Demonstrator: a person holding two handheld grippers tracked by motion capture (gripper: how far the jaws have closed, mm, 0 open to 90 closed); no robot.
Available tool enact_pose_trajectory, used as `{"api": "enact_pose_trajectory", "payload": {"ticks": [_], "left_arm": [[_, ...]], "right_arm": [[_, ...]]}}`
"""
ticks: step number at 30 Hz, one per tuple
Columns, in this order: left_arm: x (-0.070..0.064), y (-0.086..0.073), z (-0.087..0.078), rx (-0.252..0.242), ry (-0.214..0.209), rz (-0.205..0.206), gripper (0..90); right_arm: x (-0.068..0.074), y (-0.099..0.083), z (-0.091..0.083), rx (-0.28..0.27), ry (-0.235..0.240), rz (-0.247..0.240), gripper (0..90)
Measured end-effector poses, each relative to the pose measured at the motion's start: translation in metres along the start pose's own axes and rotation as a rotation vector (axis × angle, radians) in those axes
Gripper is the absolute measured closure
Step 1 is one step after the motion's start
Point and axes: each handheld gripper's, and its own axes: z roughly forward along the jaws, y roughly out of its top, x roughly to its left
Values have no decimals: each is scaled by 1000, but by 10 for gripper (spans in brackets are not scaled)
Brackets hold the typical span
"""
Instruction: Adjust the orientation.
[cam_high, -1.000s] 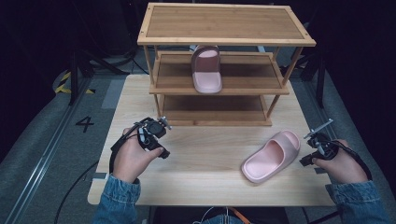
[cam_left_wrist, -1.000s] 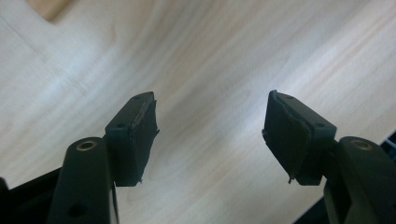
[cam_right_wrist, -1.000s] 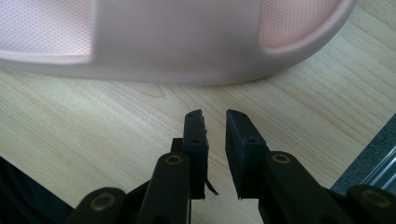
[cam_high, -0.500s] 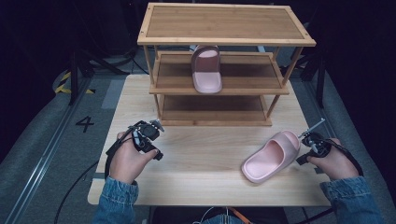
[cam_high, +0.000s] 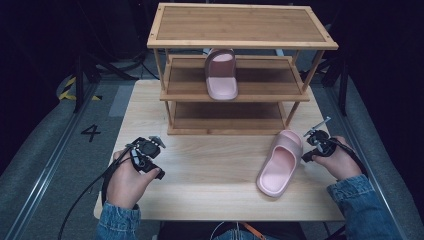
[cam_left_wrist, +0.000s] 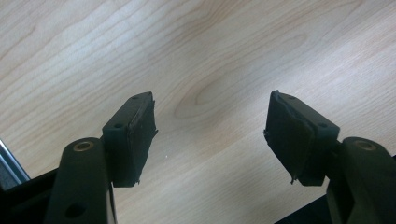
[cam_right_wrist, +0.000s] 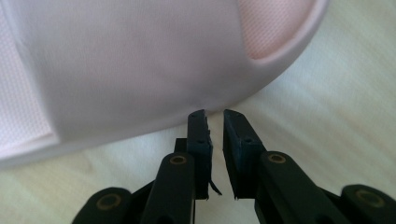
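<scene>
A pink slipper (cam_high: 279, 162) lies on the wooden table's right side, toe toward the rack. My right gripper (cam_high: 312, 145) sits just right of its toe; in the right gripper view the jaws (cam_right_wrist: 215, 116) stand nearly together with nothing between them, their tips at the slipper's (cam_right_wrist: 140, 60) rounded edge. A matching pink slipper (cam_high: 221, 75) rests on the middle shelf of the wooden rack (cam_high: 240, 25). My left gripper (cam_high: 147, 150) hovers over bare table at the near left, open (cam_left_wrist: 210, 130) with nothing between its fingers.
The three-tier wooden rack stands at the back of the table (cam_high: 210, 170); its bottom shelf (cam_high: 227, 117) is bare. Dark floor with a painted "4" (cam_high: 91, 132) lies left of the table.
My right gripper has moved left up to the slipper's toe, and the toe has swung slightly left. My left gripper has drifted left and toward the near edge.
</scene>
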Motion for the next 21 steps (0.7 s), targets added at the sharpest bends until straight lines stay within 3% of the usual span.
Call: {"api": "enact_pose_trajectory", "payload": {"ticks": [3,8,13,17,21], "left_arm": [[1,-2,0,5,7,-5,335],[0,2,0,-3,0,5,335],[-3,13,3,-2,-8,36,336],[-6,21,4,1,-15,60,336],[-8,24,6,7,-13,69,337]], "right_arm": [[-1,2,1,16,-2,-2,786],[1,-8,-13,-21,29,52,700],[25,-17,-35,-93,61,151,576],[44,-15,-36,-109,33,150,514],[50,-12,-30,-122,24,180,499]]}}
